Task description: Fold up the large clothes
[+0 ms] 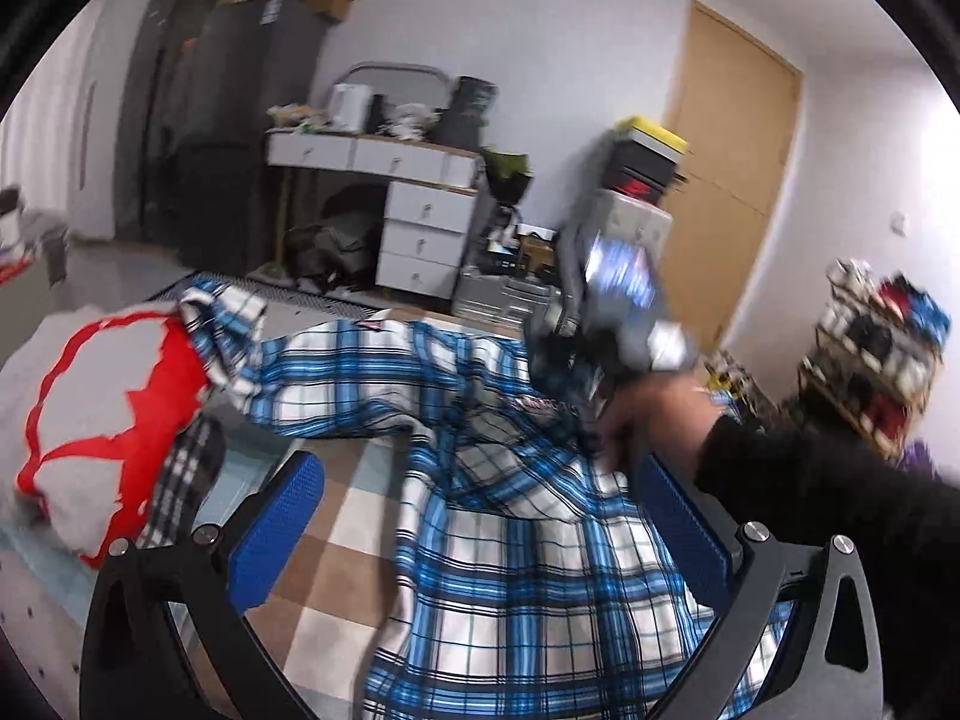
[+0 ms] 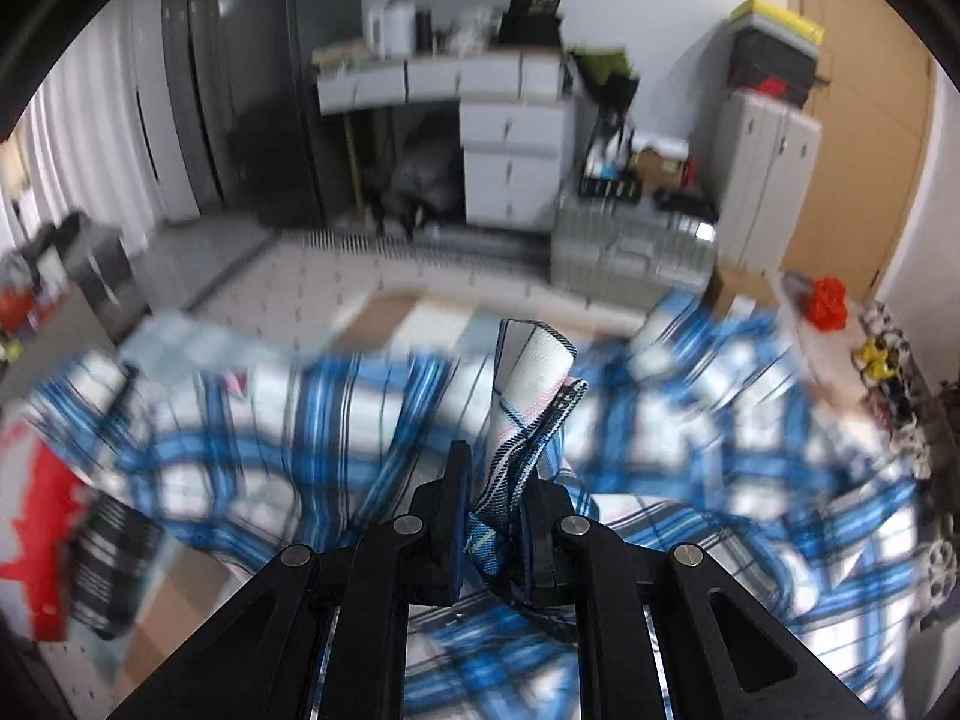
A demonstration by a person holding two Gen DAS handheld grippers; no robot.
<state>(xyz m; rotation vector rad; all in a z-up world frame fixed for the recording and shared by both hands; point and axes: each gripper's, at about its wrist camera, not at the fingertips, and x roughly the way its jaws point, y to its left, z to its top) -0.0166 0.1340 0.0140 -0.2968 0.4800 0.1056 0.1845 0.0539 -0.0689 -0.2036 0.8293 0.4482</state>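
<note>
A blue and white plaid shirt (image 1: pixel 510 540) lies spread and rumpled over the checked surface (image 1: pixel 336 588). My left gripper (image 1: pixel 480 516) is open just above it, blue pads (image 1: pixel 282 522) wide apart with cloth between them. In the left wrist view the right gripper unit (image 1: pixel 624 300) is held by a hand over the shirt's far side. In the right wrist view my right gripper (image 2: pixel 495 498) is shut on a bunched fold of the plaid shirt (image 2: pixel 528 396), which sticks up between the fingers. The rest of the shirt is blurred below.
A red and white folded garment (image 1: pixel 90 420) and a black checked cloth (image 1: pixel 186 480) lie at the left. A white desk with drawers (image 1: pixel 420 210), a dark wardrobe (image 1: pixel 240 120), a grey cabinet (image 2: pixel 762 180) and a cluttered shelf (image 1: pixel 876 348) stand behind.
</note>
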